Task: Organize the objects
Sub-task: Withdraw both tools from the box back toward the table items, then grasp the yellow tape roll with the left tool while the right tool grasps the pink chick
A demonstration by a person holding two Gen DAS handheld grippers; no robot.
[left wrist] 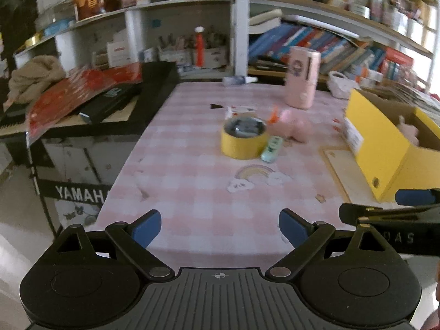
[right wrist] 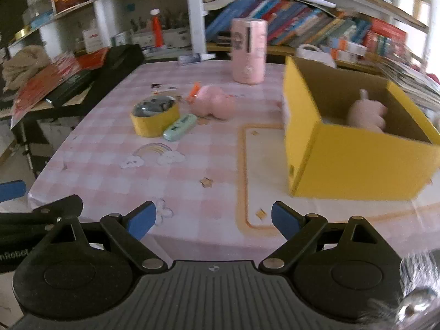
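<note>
Bare tablecloth lies between tape roll and yellow box.

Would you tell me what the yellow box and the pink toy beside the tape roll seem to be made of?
Yellow box: likely cardboard, matte yellow outside, brown inside, with folded edges. Pink toy: probably soft plush or rubber; rounded, dull surface, too blurred to be sure.
</note>
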